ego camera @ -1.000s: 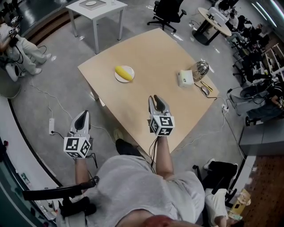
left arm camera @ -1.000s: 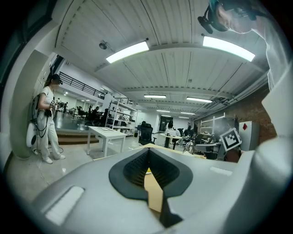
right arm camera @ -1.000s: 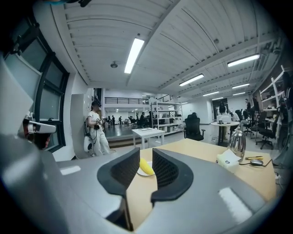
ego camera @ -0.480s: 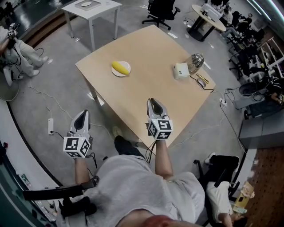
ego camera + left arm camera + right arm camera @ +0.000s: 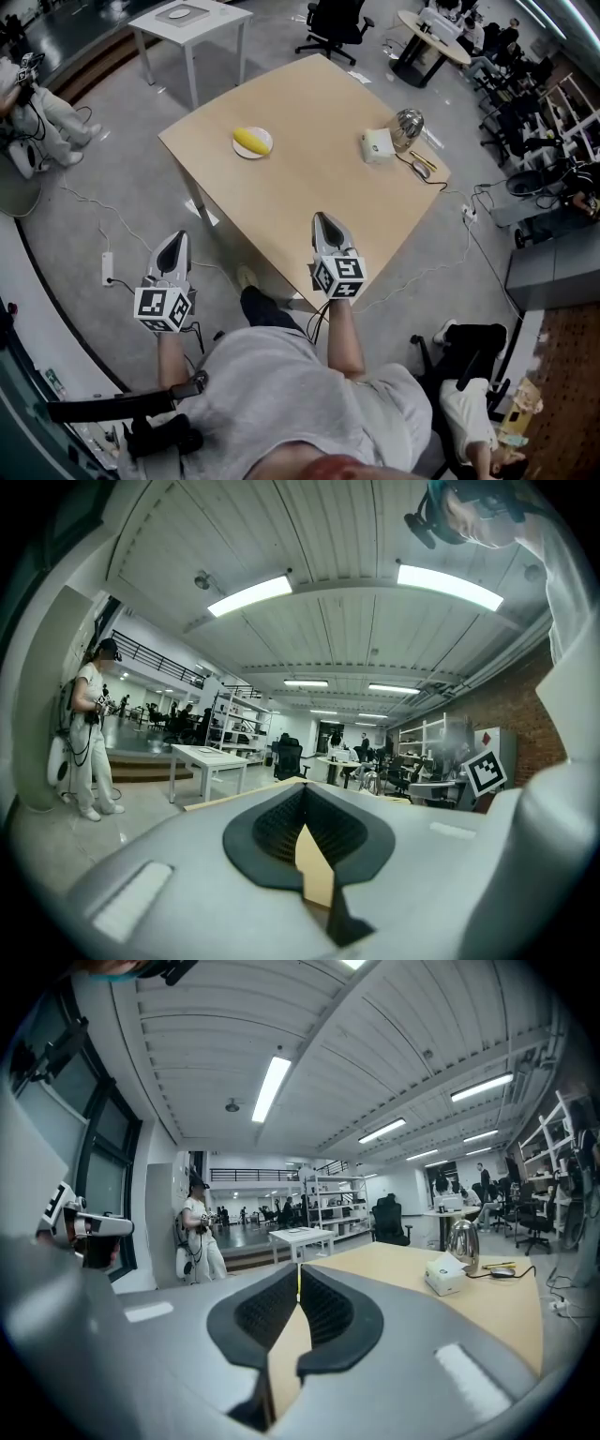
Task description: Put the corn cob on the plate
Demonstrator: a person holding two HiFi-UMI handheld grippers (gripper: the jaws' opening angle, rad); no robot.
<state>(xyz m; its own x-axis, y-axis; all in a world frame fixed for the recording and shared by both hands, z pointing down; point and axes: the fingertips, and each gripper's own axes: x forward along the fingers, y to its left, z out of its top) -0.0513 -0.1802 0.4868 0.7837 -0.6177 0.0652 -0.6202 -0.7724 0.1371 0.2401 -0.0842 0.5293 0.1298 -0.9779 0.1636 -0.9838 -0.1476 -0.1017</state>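
Note:
A yellow corn cob (image 5: 249, 141) lies on a small white plate (image 5: 267, 142) at the far left of the light wooden table (image 5: 300, 187). Both grippers are well short of it. My right gripper (image 5: 323, 221) hovers over the table's near edge; its jaws have just been closing and now meet with nothing between them (image 5: 299, 1274). My left gripper (image 5: 175, 240) hangs over the floor left of the table, pointing level, its jaws together and empty (image 5: 303, 794).
A white box (image 5: 377, 146), a metal kettle (image 5: 408, 127) and small items sit near the table's right corner. Beyond stand a small white table (image 5: 183, 17) and office chairs (image 5: 330, 19). A person (image 5: 33, 103) is at the far left. Cables and a power strip (image 5: 108, 267) lie on the floor.
Both grippers have drawn back from the plate, the right one from over the table to its near edge. The right jaws went from slightly apart to closed. The corn stays on the plate.

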